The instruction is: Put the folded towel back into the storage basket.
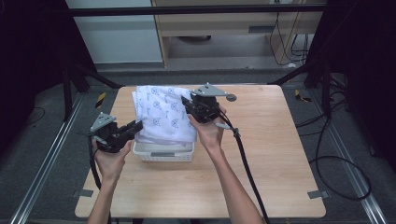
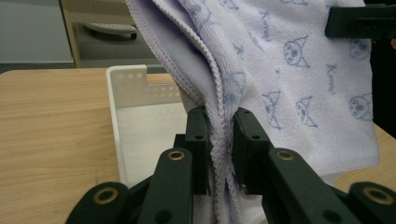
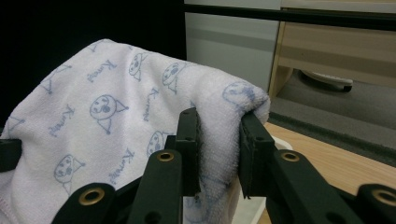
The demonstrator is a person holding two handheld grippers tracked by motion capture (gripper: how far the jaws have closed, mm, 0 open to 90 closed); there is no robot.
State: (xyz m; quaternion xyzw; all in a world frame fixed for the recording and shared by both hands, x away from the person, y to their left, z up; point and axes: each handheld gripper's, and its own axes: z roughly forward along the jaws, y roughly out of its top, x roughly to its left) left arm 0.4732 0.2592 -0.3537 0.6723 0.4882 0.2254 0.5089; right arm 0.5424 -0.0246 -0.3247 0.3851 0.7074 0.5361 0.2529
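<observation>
Nearest me, the left gripper (image 1: 132, 129) fingers are clamped on the towel (image 1: 163, 114) edge above the white basket (image 1: 163, 153); farther on, the right gripper (image 1: 190, 106) pinches its fold. Best lower both evenly, keeping it taut.

The towel (image 1: 163, 114) hides most of the white basket (image 1: 163, 153) beneath it.

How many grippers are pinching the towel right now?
2: the left gripper clamps the pale printed terry towel's near edge beside the white perforated basket; the right gripper clamps its far fold.
</observation>
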